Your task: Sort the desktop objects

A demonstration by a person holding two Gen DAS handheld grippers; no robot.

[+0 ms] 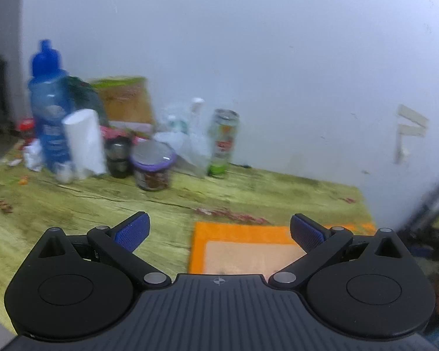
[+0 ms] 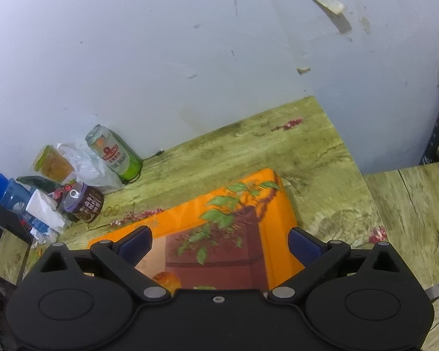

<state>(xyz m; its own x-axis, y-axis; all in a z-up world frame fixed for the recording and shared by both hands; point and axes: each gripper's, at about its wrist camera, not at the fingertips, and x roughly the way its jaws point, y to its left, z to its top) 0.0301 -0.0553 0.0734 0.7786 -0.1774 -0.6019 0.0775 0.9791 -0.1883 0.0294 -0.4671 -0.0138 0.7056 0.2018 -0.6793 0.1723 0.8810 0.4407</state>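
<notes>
Desktop objects crowd the table's (image 1: 73,204) far left corner by the wall.
Blue bottle (image 1: 48,105), white roll (image 1: 85,143), purple-lidded jar (image 1: 152,165), green can (image 1: 223,143); orange mat (image 2: 278,204) near. Left gripper (image 1: 219,232) and right gripper (image 2: 219,244) spread, empty.

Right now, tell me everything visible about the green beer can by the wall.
The green beer can is a tall metal can, pale silver-green at the top and deeper green toward the base, with a red emblem and white lettering on its label. It stands upright on the wood-patterned table, close to the white wall at the back. A crumpled clear plastic bag sits against one side of it. In the left wrist view it stands at the end of the row of clutter. Neither gripper is near it.
</notes>
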